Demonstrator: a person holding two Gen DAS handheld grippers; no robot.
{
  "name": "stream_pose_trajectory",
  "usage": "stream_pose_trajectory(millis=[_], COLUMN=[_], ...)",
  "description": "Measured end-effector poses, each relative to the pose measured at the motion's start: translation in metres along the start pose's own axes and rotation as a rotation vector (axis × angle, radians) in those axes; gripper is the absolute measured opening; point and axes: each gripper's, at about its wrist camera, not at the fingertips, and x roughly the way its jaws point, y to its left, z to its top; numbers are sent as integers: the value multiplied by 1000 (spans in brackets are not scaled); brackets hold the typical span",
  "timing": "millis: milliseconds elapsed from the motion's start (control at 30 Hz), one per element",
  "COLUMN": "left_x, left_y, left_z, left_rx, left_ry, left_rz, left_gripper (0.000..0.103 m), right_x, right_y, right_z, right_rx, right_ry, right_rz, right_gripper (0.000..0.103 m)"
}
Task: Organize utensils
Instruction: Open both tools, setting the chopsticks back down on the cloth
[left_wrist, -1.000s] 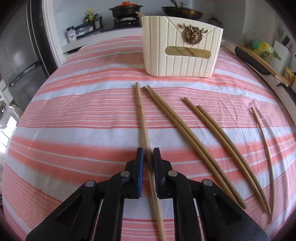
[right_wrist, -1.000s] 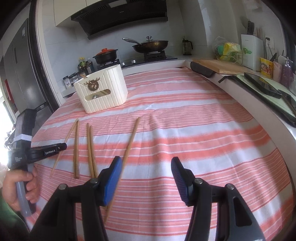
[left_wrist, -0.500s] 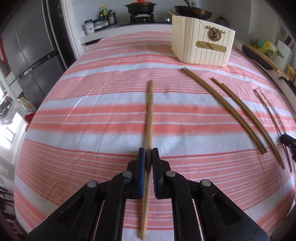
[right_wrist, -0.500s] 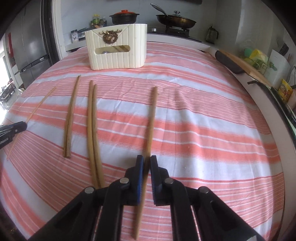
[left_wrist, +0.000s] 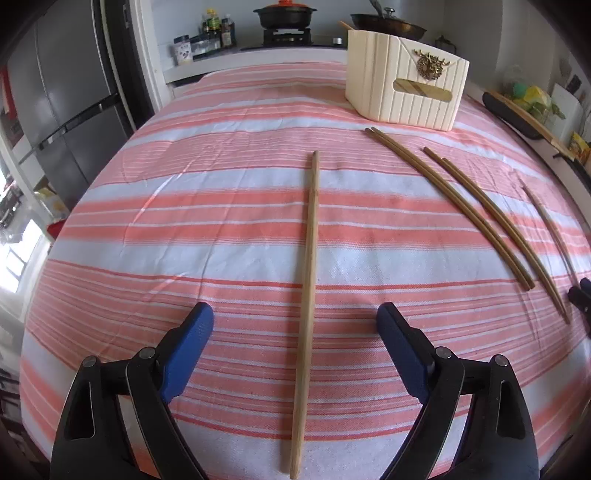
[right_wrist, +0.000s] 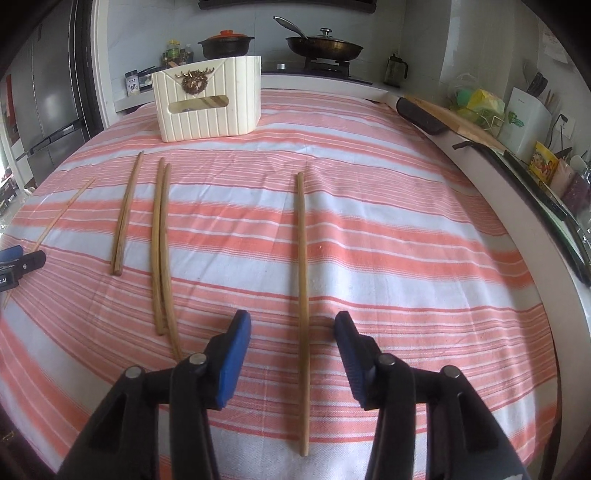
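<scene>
A single pale wooden chopstick (left_wrist: 309, 266) lies on the striped cloth between the jaws of my left gripper (left_wrist: 293, 312), which are opening wide and do not touch it. Another single chopstick (right_wrist: 302, 266) lies between the opening jaws of my right gripper (right_wrist: 291, 319), also untouched. The cream ribbed utensil holder (left_wrist: 406, 92) (right_wrist: 208, 103) stands at the far side of the table. Two darker chopstick pairs (left_wrist: 443, 199) (left_wrist: 495, 229) and a thin pair (left_wrist: 546, 218) lie between the two single sticks.
The striped tablecloth (right_wrist: 406, 240) covers the table, whose right edge runs past a counter with a cutting board (right_wrist: 454, 118). A stove with a pot (right_wrist: 226, 40) and pan (right_wrist: 325, 46) sits behind. A fridge (left_wrist: 66, 110) stands at the left.
The left gripper carried its chopstick leftward away from the others, then let go. The right gripper shut on its chopstick, straightened it, and has now released it onto the cloth.
</scene>
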Motion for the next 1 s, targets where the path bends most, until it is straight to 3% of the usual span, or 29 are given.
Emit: stream_pose_trajectory(millis=[167,1000], left_x=[5,6], left_y=[-1,-1], left_z=[1,2], left_rx=[8,6], left_ry=[20,20], left_rz=[-23,-32], left_gripper=[102,102], right_x=[2,2], right_y=[-6,-6], right_z=[-3,-5], right_rx=[32,28], right_ry=[-26,-40], right_rz=[27,28], right_gripper=[49,50])
